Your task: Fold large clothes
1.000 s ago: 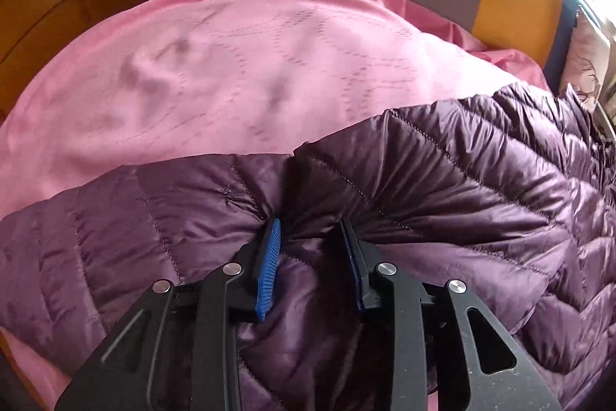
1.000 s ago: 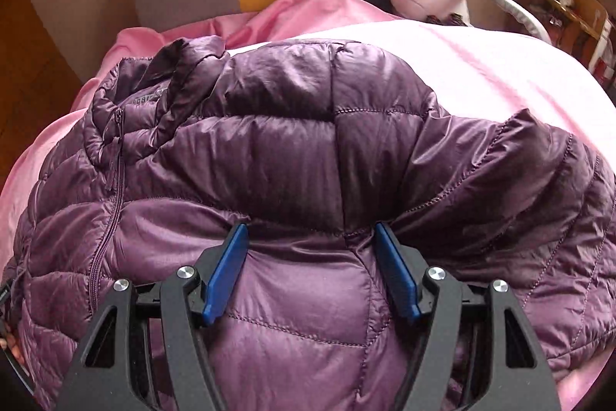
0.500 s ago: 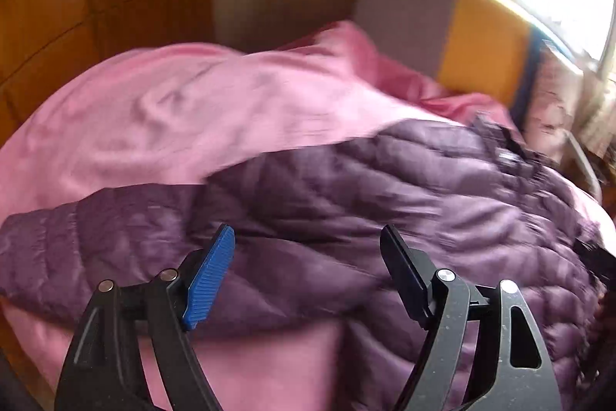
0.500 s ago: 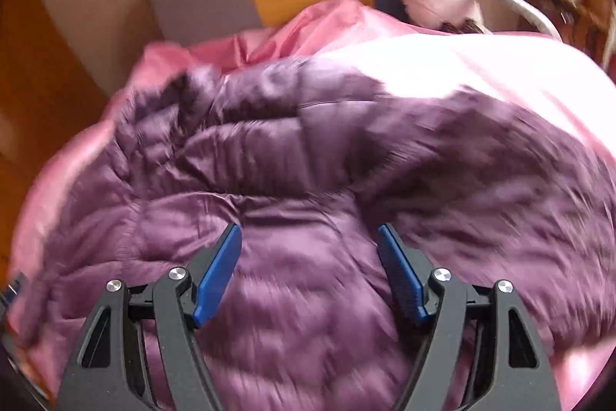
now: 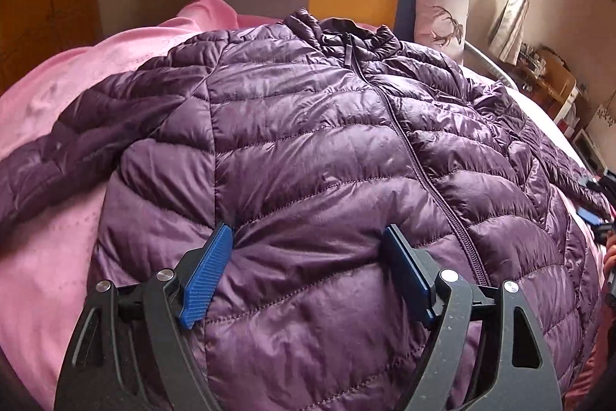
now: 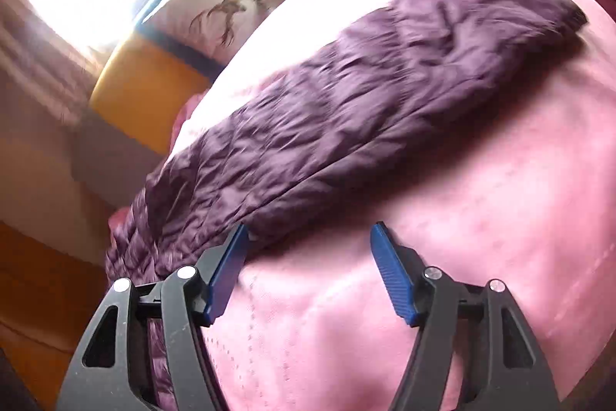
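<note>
Lying front-up on the pink bedspread, the purple puffer jacket spreads ahead of the left gripper, jaws wide apart, holding nothing. Right gripper jaws likewise gape, empty, beside the jacket's sleeve.

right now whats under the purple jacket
The purple jacket lies spread, zipper up, on a pink bedspread, which shows all around it. Whatever lies beneath the jacket's body is covered. Neither pair of tongs holds it.
</note>
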`<move>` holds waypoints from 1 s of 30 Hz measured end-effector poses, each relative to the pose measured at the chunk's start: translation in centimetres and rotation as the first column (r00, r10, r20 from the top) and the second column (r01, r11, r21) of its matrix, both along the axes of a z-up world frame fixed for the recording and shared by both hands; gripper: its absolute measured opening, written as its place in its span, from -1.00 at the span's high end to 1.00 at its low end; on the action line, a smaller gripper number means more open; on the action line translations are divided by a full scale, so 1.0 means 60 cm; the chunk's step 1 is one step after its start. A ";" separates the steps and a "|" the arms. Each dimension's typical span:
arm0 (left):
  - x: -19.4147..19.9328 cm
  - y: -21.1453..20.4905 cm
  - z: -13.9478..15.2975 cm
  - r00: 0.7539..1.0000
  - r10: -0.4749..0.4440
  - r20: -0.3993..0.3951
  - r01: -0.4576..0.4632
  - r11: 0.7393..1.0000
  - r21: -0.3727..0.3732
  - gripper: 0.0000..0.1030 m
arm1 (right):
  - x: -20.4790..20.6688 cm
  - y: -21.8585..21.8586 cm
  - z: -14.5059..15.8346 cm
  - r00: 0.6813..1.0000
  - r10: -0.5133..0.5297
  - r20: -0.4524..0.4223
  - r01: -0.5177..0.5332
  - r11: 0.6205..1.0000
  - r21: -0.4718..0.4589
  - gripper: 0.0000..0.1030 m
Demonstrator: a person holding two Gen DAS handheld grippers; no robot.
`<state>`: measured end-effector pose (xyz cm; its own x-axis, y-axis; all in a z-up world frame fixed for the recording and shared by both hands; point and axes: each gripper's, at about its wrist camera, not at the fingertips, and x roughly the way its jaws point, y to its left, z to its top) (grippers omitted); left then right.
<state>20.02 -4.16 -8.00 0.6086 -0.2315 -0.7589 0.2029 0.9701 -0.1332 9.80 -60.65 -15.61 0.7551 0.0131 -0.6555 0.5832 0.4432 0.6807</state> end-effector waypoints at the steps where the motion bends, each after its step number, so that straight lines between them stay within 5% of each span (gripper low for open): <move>1: -0.001 -0.001 -0.002 1.000 0.001 -0.003 -0.001 1.000 0.003 -0.55 | -0.013 -0.026 -0.001 0.999 -0.041 0.016 0.041 0.999 0.030 -0.25; 4: -0.003 -0.005 -0.002 1.000 0.002 -0.001 -0.002 1.000 0.029 -0.59 | -0.026 -0.080 -0.003 0.991 -0.125 0.038 0.121 0.988 0.094 -0.24; 8: -0.003 -0.009 -0.005 1.000 0.014 0.003 -0.015 0.999 0.047 -0.66 | -0.020 -0.127 -0.007 0.988 -0.151 -0.010 0.152 0.984 0.098 0.40; 11: -0.006 -0.012 -0.007 1.000 0.020 0.010 -0.020 0.998 0.062 -0.69 | -0.018 -0.148 -0.005 0.989 -0.138 -0.044 0.141 0.988 0.069 0.69; 21: -0.001 -0.015 -0.012 1.000 0.010 0.011 -0.011 0.997 0.073 -0.78 | -0.003 -0.108 0.090 0.997 -0.068 -0.020 0.066 0.991 -0.119 0.84; 30: 0.002 -0.012 -0.017 1.000 0.007 0.014 -0.007 0.999 0.050 -0.81 | 0.118 0.055 0.199 0.971 0.239 0.030 -0.219 0.929 -0.299 0.84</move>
<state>20.13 -4.90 -9.00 0.6203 -0.1889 -0.7613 0.1975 0.9769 -0.0814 16.89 -57.36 -3.69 0.7952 0.0068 -0.6063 0.4013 0.7438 0.5346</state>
